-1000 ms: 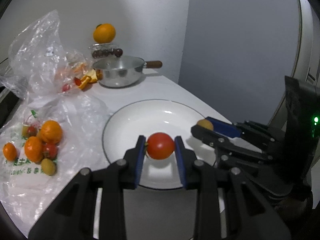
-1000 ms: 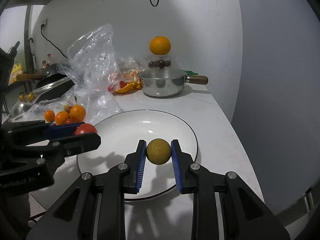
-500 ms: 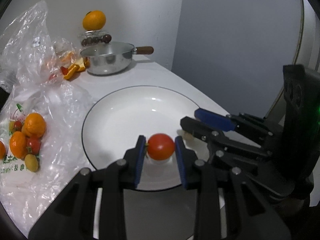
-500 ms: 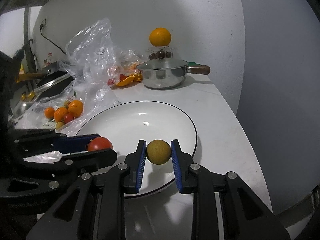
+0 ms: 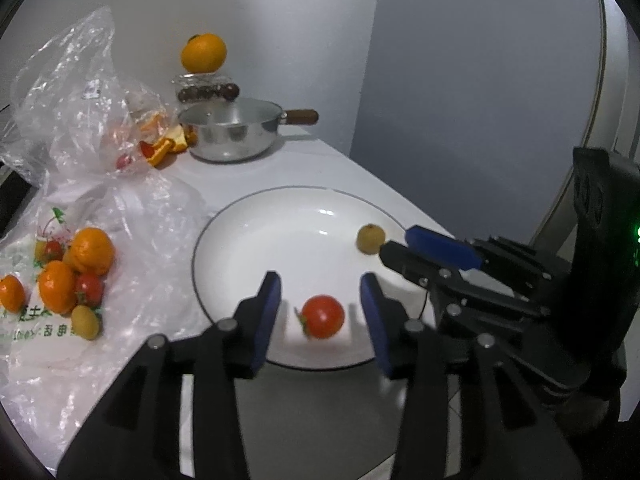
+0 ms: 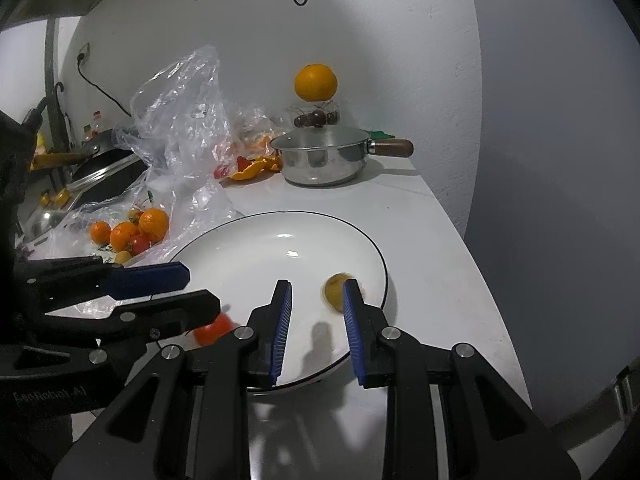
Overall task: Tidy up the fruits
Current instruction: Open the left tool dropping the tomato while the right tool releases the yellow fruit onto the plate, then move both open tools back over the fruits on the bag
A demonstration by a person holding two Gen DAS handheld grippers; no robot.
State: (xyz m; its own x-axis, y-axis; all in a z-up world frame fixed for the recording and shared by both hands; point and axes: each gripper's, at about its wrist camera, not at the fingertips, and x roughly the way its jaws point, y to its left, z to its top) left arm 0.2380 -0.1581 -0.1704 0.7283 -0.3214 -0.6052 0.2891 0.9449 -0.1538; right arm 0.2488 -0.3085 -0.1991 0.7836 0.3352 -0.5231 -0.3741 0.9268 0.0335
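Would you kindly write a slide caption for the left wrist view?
Left gripper, jaws just opened, leaves a red tomato on the white plate beside a yellow fruit.

White plate point(image 5: 240, 240) with thin dark rim line, red tomato point(image 5: 323, 316), yellow-green fruit point(image 5: 370, 238), orange citrus point(image 5: 93, 250) on clear plastic bag point(image 5: 80, 120), silver pot point(image 5: 232, 136) with brown handle, white tabletop point(image 6: 432, 240)
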